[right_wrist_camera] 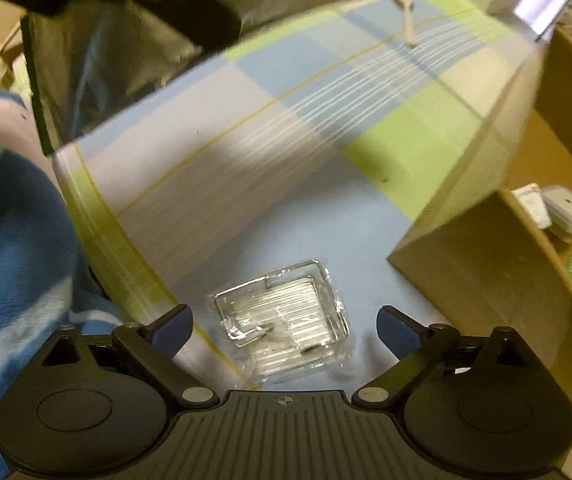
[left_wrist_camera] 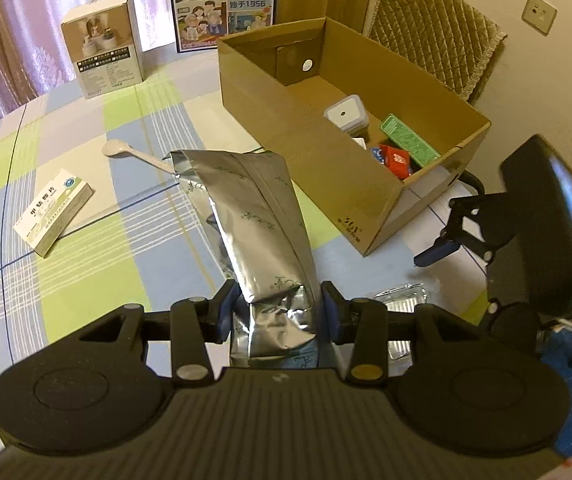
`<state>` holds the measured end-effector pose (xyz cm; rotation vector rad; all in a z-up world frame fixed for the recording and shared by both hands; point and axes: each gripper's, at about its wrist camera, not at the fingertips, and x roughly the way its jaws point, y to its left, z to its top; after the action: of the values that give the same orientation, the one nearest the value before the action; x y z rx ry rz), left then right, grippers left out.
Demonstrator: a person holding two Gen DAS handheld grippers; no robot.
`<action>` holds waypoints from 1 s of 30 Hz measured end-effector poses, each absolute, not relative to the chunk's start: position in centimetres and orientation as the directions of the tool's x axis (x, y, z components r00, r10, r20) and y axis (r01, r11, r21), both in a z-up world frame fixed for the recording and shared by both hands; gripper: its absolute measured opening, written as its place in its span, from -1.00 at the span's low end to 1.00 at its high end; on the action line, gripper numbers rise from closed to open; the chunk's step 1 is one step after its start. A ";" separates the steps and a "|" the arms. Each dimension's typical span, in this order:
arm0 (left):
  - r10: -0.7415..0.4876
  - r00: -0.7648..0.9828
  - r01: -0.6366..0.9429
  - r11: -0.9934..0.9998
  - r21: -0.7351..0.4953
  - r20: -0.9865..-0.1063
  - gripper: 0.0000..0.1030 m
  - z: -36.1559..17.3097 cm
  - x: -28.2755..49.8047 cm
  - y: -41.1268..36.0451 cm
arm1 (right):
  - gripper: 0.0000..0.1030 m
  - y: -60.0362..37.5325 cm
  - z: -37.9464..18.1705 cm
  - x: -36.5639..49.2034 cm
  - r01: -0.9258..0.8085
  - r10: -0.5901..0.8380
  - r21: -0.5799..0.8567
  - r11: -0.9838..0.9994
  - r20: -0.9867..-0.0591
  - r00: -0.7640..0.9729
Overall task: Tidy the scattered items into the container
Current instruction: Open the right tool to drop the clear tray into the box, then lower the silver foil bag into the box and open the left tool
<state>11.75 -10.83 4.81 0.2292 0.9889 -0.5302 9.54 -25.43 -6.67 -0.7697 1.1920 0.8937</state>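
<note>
1. The left gripper (left_wrist_camera: 277, 312) is clamping the crumpled bottom of a silver pouch (left_wrist_camera: 253, 216), which is standing up off the table (left_wrist_camera: 85, 248) and leaning away from the camera. It is not yet over the box (left_wrist_camera: 382, 208).
2. Risk: the grip is sitting low on a tall, limp pouch, so the top could be flopping sideways as it travels and catching the box's near wall, or the slick foil could be slipping out of the pads.
3. Risk: the two grippers are working close together beside the box, so a swing of the pouch toward the opening could be knocking into the right one.
4. The right gripper (right_wrist_camera: 283, 330) is hanging low over the table with its fingers spread wide, holding nothing. A clear packet (right_wrist_camera: 286, 328) is lying flat between them, just beside the box corner.
5. Risk here: the packet is thin, glossy and flat, so closing fingers may be sliding over it or pushing it off the near table edge.
6. A spoon (left_wrist_camera: 133, 154) and a carton (left_wrist_camera: 55, 212) are lying loose on the table, well apart from the box, which is already holding several small items.
</note>
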 end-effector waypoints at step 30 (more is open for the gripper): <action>-0.329 0.464 0.521 0.852 -0.048 -0.822 -0.26 7.3 12.1 -11.5 | 0.31 -26.5 0.6 9.6 -0.807 0.353 0.042 0.589 -0.911 0.211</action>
<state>12.13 -11.46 7.34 0.2224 0.9550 -0.5273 9.62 -26.51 0.59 -0.5046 1.0787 0.8551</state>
